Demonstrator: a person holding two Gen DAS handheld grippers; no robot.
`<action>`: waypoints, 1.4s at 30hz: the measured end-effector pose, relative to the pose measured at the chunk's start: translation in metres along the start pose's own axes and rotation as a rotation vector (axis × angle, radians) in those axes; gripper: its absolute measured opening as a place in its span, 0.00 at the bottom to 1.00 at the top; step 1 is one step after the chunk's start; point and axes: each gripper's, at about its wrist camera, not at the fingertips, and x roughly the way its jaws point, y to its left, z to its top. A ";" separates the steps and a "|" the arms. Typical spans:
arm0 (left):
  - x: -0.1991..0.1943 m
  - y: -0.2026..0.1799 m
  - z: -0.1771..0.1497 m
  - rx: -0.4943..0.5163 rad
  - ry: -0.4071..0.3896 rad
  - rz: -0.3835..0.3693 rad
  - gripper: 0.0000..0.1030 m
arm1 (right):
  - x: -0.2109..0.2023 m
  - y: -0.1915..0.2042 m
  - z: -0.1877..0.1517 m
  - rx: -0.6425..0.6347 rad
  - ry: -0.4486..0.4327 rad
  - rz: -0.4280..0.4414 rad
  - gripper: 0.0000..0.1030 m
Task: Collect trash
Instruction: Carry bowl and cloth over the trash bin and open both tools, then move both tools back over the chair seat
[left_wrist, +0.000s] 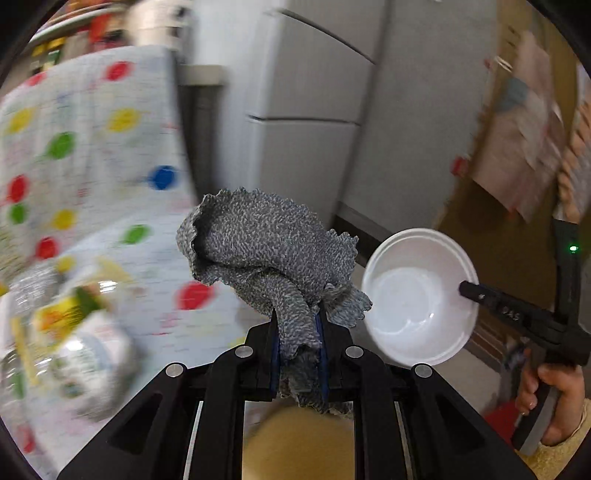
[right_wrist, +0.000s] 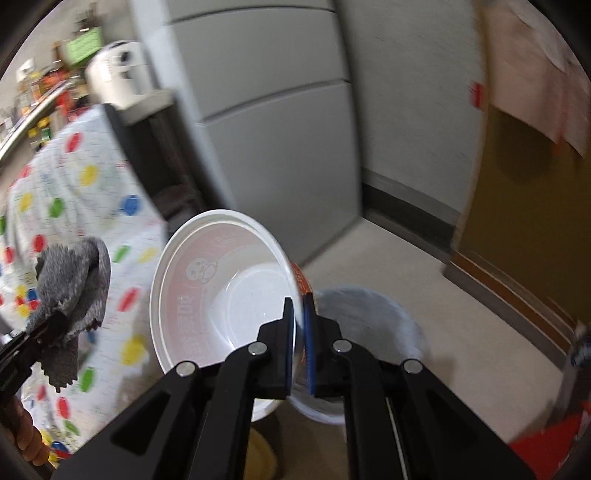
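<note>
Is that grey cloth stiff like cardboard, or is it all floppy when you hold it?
Probably floppy. The grey cloth bunches up and droops over the left gripper, whose jaws pinch only a small fold. It likely weighs little, since that small pinch holds it up. Its crinkly edges suggest it is soft, so it should not break if dropped.

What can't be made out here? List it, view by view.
- Left wrist view: the bottle and packets on the dotted tablecloth are motion-blurred; labels unreadable.
- Left wrist view: the grey cloth hides the left gripper's fingertips.
- Right wrist view: the white bowl and right gripper cover much of the bin; its contents are unseen.
- Right wrist view: shelf items are too small.
</note>
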 end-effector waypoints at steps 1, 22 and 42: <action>0.012 -0.012 0.001 0.026 0.012 -0.020 0.16 | 0.007 -0.013 -0.004 0.020 0.019 -0.022 0.06; 0.155 -0.085 -0.001 0.065 0.208 -0.192 0.70 | 0.130 -0.105 -0.023 0.241 0.217 -0.067 0.44; -0.013 0.028 -0.009 -0.030 0.007 0.147 0.79 | -0.009 0.035 0.008 -0.117 -0.041 0.193 0.46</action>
